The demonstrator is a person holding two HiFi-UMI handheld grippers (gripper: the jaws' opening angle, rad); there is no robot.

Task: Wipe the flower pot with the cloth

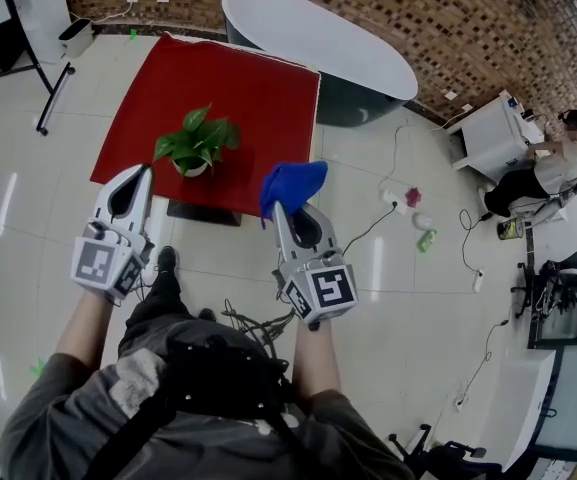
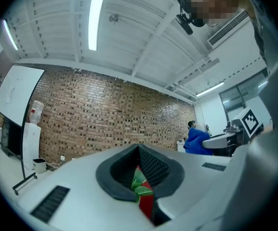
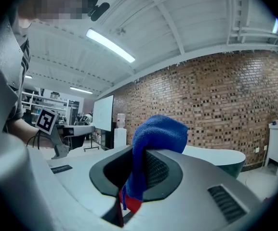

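Flower pot [image 1: 196, 170] (leafy green plant in it) on the red table [image 1: 258, 88], near its six o'clock edge. At three o'clock of the pot, blue cloth [image 1: 293, 184] pinched by the right gripper [image 1: 280, 208]. At nine o'clock, left gripper [image 1: 141, 175] pressed together, holding nothing.

Bright blue cloth [image 1: 293, 186] up front, vivid against the deep red tabletop [image 1: 258, 98]. Glossy green leaves on the plant [image 1: 200, 136], over a white flower pot [image 1: 194, 169]. The left gripper [image 1: 144, 172] and right gripper [image 1: 283, 211] are pale grey, with black pads and black-and-white square markers. The brick wall [image 1: 388, 8] is mottled brown and tan, and the floor [image 1: 28, 198] is shiny off-white.
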